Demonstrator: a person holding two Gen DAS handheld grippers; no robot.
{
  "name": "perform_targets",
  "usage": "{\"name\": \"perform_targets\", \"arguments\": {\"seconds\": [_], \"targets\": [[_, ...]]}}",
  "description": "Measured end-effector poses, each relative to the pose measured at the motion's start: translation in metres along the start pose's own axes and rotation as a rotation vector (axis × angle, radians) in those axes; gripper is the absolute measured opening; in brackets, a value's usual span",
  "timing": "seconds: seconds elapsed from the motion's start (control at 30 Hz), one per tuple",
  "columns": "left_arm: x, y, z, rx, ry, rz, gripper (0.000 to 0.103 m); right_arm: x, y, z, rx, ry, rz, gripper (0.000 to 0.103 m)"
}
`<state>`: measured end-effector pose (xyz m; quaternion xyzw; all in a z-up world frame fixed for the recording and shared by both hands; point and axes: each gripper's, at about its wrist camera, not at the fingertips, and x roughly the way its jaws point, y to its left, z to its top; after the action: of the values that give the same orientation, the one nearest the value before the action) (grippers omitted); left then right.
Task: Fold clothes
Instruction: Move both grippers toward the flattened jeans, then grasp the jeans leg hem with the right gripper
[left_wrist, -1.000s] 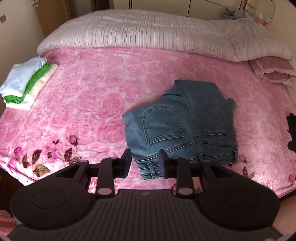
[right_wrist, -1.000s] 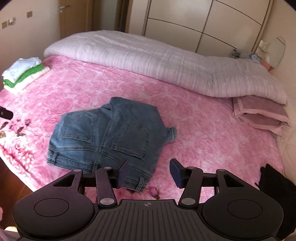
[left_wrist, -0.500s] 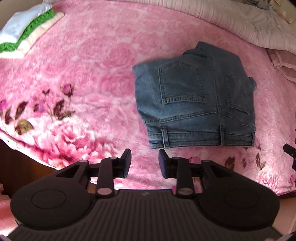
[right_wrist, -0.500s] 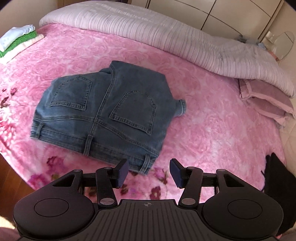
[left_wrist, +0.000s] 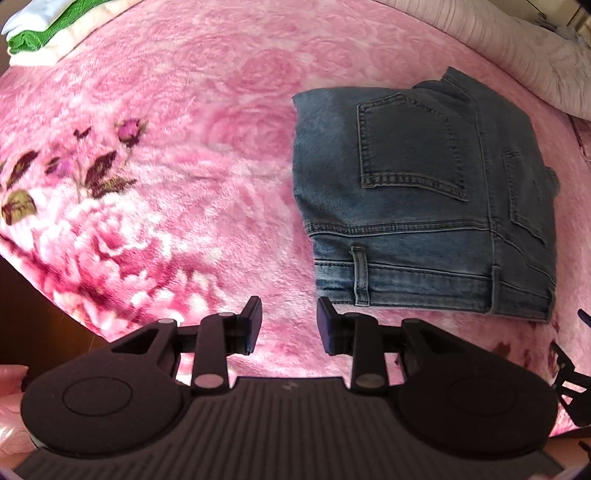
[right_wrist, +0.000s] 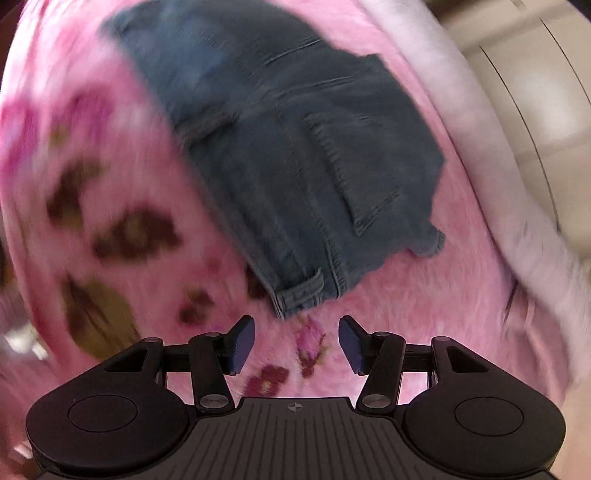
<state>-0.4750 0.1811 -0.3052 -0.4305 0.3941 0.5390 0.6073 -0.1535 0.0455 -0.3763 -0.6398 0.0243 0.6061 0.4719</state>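
My left gripper has its fingers parted with only pink blanket showing through the gap, so it holds nothing and touches nothing that I can see; it hangs just short of the near left corner of the jeans, close to the waistband with its belt loop. My right gripper is spread wider, also empty, poised over the blanket just shy of the waistband corner on that side, though that view is smeared with motion blur and I cannot read fine detail there. The jeans lie flat on the blanket near the front edge of the bed, back pockets up, waistband toward me, and already gathered into a compact block, with one cuff poking out at the far right side. I judge the step in hand to be a two-handed approach to the waistband corners, one gripper per corner. Whether that leads to another fold or to lifting a finished bundle away, I cannot settle from this: the shape fits both a half-folded pair and a finished one. Either way the next move calls for sliding a finger under the thick denim edge at each corner, closing on all the layers together, and keeping both sides level so the stack does not slump open. A pile of folded clothes sits at the far left corner of the bed, well apart
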Motion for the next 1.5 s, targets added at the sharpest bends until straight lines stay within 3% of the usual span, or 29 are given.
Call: {"name": "perform_targets", "arguments": {"seconds": [0.2,0.47,0.67,0.9,1.07,1.2,1.27,1.37,1.4,1.43,1.5], "targets": [[0.017,-0.005,-0.011,-0.051,-0.011,-0.03,0.03,0.036,0.001,-0.048,-0.23,-0.068,-0.054,0.053],[0.039,0.019,-0.019,-0.432,0.005,-0.175,0.034,0.045,0.01,-0.063,-0.419,-0.27,-0.123,0.053],[0.039,0.015,-0.023,-0.424,0.003,-0.154,0.034,0.057,0.018,-0.082,-0.618,-0.437,-0.205,0.053],[0.032,0.01,-0.027,-0.396,-0.005,-0.156,0.034,0.059,-0.007,-0.113,-0.776,-0.534,-0.183,0.053],[0.036,0.007,-0.033,-0.416,0.008,-0.164,0.034,0.071,-0.016,-0.099,-0.73,-0.592,-0.149,0.053],[0.032,0.011,-0.038,-0.422,0.009,-0.157,0.034,0.053,-0.013,-0.08,-0.619,-0.658,-0.076,0.042],[0.031,0.013,-0.041,-0.425,0.01,-0.153,0.034,0.04,-0.005,-0.079,-0.599,-0.711,-0.075,0.042],[0.028,0.018,-0.044,-0.436,0.011,-0.151,0.034,0.055,0.005,-0.079,-0.648,-0.676,-0.1,0.043],[0.026,0.02,-0.045,-0.437,0.004,-0.157,0.034,0.057,0.005,-0.077,-0.653,-0.66,-0.096,0.04],[0.023,0.022,-0.045,-0.438,-0.004,-0.162,0.034,0.054,0.003,-0.071,-0.643,-0.643,-0.079,0.028],[0.012,0.028,-0.04,-0.448,-0.02,-0.16,0.034,0.045,-0.004,-0.057,-0.598,-0.604,-0.037,0.019]]}}
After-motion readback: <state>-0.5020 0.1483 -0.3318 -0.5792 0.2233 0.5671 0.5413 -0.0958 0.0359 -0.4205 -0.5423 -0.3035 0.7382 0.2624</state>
